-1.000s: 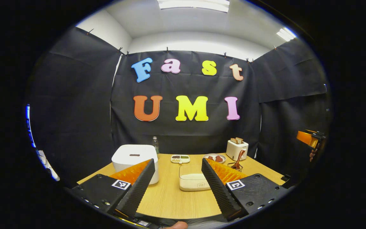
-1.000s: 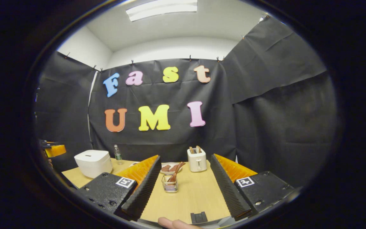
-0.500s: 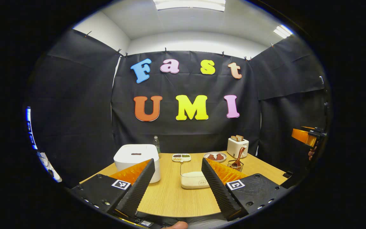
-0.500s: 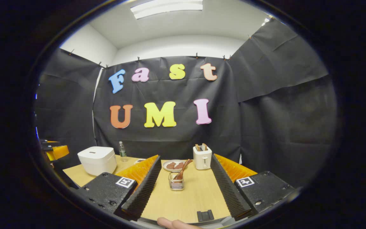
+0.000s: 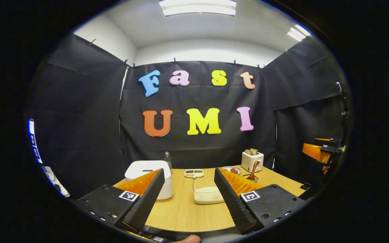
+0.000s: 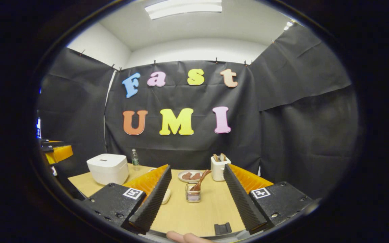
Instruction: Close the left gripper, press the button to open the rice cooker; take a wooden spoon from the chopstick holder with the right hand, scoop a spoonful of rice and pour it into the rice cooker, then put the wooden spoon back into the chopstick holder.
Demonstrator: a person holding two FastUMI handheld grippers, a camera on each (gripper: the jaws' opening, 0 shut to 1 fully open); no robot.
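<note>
On the left of the counter (image 5: 181,209) stands the cooker (image 5: 149,173), white, smooth, boxy, lid down. My left hand-held gripper (image 5: 189,199) is wide apart, holding nothing. Further right is the clear box of rice (image 5: 208,194). My right hand-held gripper (image 6: 196,199) is also apart and empty; the spoon (image 6: 201,179) leans in the wire holder (image 6: 192,195). I judge it light and stiff; best to grip the handle.

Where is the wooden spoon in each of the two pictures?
Left gripper view: the wooden spoon stands right of centre, in the chopstick holder just in front of the toaster.
Right gripper view: the wooden spoon leans in the chopstick holder near the middle, between the open jaws of the right gripper.
Shared landmark: the toaster, right behind the spoon in both.
</note>
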